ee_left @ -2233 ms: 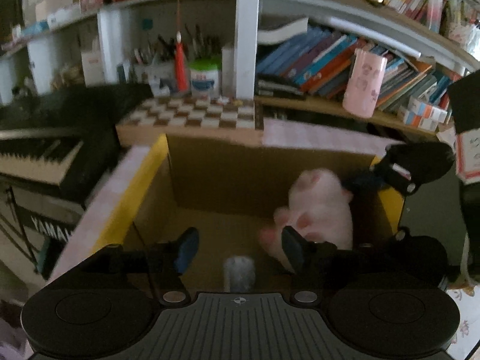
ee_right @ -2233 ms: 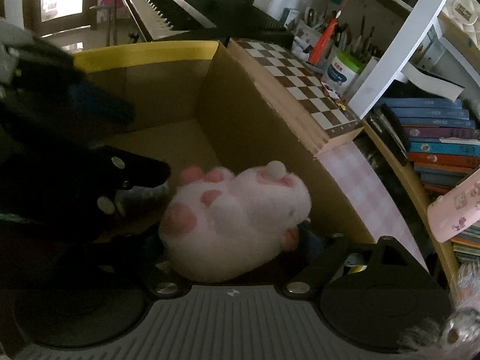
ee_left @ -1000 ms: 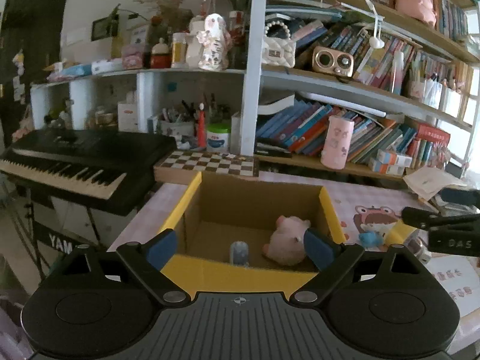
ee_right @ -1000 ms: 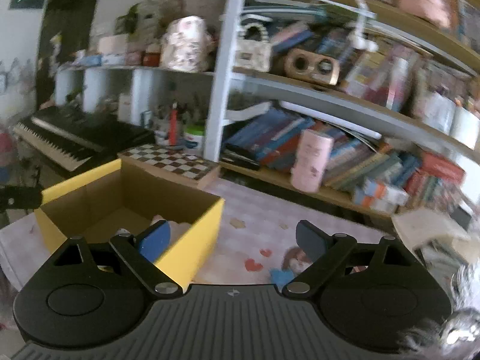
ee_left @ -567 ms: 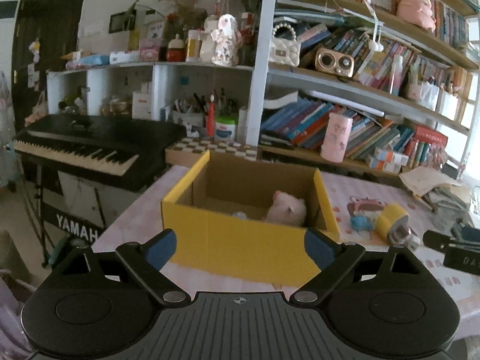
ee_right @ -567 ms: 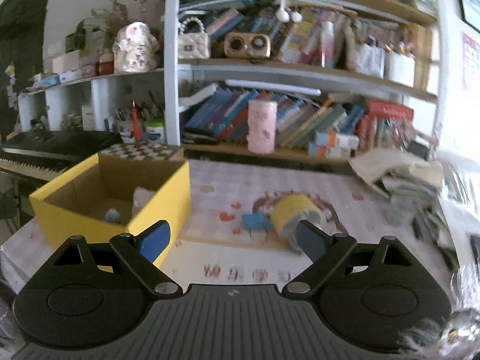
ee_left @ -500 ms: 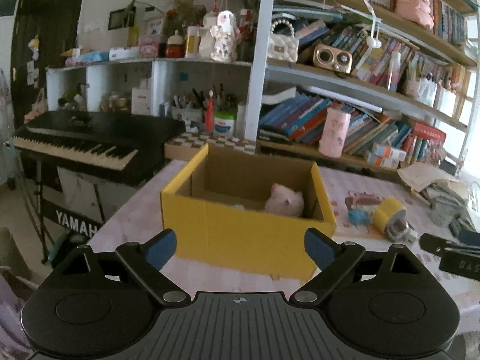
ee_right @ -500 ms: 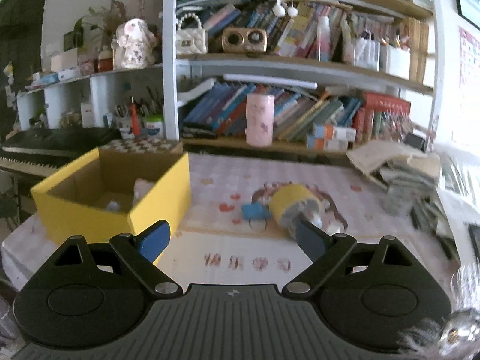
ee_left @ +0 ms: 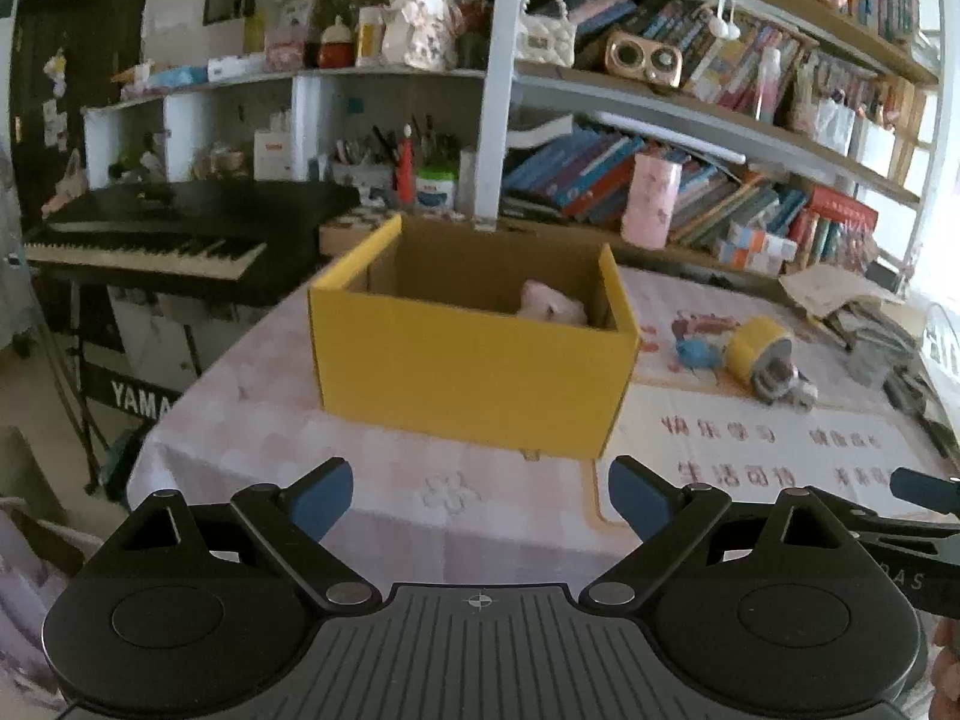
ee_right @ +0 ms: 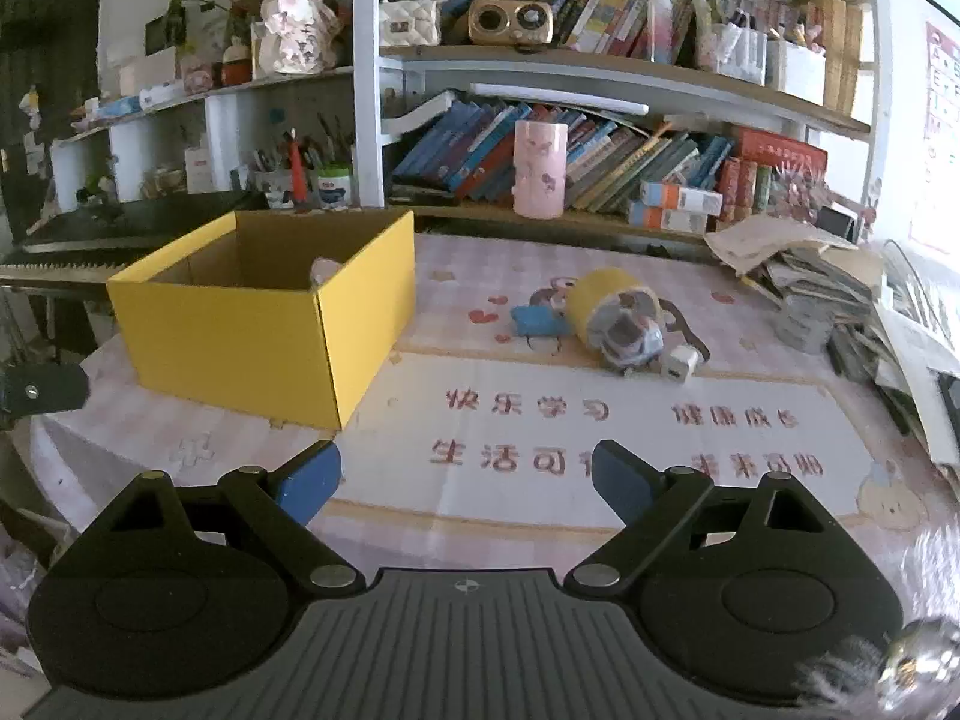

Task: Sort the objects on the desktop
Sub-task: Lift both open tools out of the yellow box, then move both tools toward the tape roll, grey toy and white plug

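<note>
Backed by a crowded bookshelf [ee_right: 600, 138] and, at the left, a black keyboard [ee_left: 156, 228]. Covered by a pink patterned cloth, the surface [ee_right: 540, 420], with red characters printed across the near part. Stood on its left part an open yellow cardboard box [ee_left: 468, 372], with a pink plush toy [ee_left: 549, 303] resting inside against the right wall, only the top showing over the rim. Lay well to the right of the box a yellow cylinder [ee_right: 606, 306] on its side, a small blue object [ee_right: 534, 321] touching it on the left, a small white item [ee_right: 681, 363] just beside it on the right. Hovered over the near edge, left hand-held gripper [ee_left: 480, 495] and right hand-held gripper [ee_right: 465, 477], both spread wide, gripping nothing.
</note>
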{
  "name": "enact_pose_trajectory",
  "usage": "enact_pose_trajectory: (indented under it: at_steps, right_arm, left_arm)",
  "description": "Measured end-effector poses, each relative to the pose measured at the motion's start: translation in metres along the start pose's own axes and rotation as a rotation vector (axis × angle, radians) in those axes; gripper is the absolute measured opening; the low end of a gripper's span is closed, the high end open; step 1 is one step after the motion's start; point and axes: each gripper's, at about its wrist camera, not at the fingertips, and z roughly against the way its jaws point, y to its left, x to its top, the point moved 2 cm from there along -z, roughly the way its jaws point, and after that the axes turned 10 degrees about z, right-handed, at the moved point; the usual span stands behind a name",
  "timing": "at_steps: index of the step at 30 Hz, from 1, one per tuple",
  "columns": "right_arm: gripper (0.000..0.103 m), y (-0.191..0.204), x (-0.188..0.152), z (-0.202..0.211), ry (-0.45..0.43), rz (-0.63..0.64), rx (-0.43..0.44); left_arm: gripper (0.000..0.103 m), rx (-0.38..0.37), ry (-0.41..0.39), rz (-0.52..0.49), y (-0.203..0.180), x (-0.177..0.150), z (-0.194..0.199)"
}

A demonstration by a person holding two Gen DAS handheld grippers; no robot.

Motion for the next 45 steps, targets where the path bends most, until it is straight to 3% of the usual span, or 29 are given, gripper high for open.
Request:
enact_pose_trajectory:
  at_steps: [7, 19, 36, 45]
  right_arm:
    - [0.09, 0.006, -0.015, 0.01, 0.038, 0.032, 0.0]
    - [0.091, -0.019, -0.029, 0.01, 0.1, -0.012, -0.068]
    - [0.092, -0.096, -0.029, -0.006, 0.126, -0.086, -0.181]
    - [0.092, -0.132, -0.035, -0.013, 0.165, -0.124, -0.26]
  left_arm:
    - [0.095, -0.034, 0.054, -0.021, -0.015, -0.022, -0.003]
    - [0.095, -0.119, 0.1, -0.089, -0.045, -0.034, -0.013]
    - [0.095, -0.257, 0.105, -0.221, -0.133, -0.029, -0.047]
    - [0.095, -0.33, 0.15, -0.287, -0.173, -0.034, -0.068]
